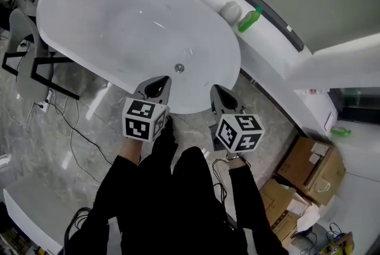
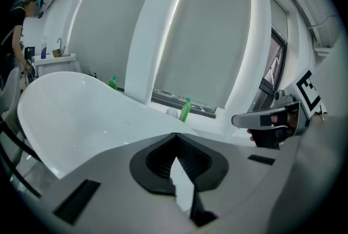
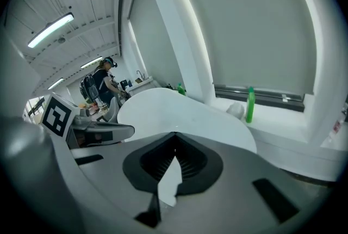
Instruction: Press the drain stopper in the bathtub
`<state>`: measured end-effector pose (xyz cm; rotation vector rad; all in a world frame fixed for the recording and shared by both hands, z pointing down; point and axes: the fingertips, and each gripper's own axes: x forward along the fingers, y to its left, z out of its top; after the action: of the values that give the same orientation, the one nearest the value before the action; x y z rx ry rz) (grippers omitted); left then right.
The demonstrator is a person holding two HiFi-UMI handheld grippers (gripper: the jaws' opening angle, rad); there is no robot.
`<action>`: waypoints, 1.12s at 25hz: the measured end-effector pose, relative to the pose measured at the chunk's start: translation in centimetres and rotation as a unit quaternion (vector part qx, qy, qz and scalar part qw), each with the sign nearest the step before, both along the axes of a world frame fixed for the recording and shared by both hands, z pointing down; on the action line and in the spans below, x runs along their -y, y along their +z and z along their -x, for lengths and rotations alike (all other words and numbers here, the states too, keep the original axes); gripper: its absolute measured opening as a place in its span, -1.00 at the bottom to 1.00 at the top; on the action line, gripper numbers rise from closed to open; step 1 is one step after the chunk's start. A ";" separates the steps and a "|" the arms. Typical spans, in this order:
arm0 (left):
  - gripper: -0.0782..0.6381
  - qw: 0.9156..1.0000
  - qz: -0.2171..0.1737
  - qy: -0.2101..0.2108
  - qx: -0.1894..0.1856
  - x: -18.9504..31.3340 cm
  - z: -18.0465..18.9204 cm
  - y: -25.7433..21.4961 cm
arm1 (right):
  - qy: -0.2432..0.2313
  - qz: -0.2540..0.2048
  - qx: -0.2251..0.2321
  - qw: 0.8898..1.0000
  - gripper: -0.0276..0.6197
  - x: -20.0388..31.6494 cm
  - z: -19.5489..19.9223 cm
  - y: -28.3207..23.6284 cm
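The stopper [image 1: 179,68] lies in the tub [image 1: 107,16], at its near end. A bottle [image 1: 250,19] stands on the ledge [image 1: 264,55] beyond; boxes [image 1: 309,168] lie right.

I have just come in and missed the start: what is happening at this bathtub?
A person stands at the end of a white bathtub with a claw in each hand. The left claw and the right claw are both shut and empty, held by the near rim. The drain stopper lies just ahead, not yet touched.
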<state>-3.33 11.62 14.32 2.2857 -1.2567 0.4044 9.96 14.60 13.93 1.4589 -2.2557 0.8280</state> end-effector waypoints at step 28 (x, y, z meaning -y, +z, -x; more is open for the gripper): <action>-0.77 0.976 0.170 -0.139 0.009 16.3 -3.5 26.3 | -0.181 0.152 -0.039 0.971 -0.91 19.7 -0.9 24.4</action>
<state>0.17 -4.68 40.63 1.7961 -1.3733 0.4959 10.89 -5.10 38.36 0.8930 -2.1293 0.9268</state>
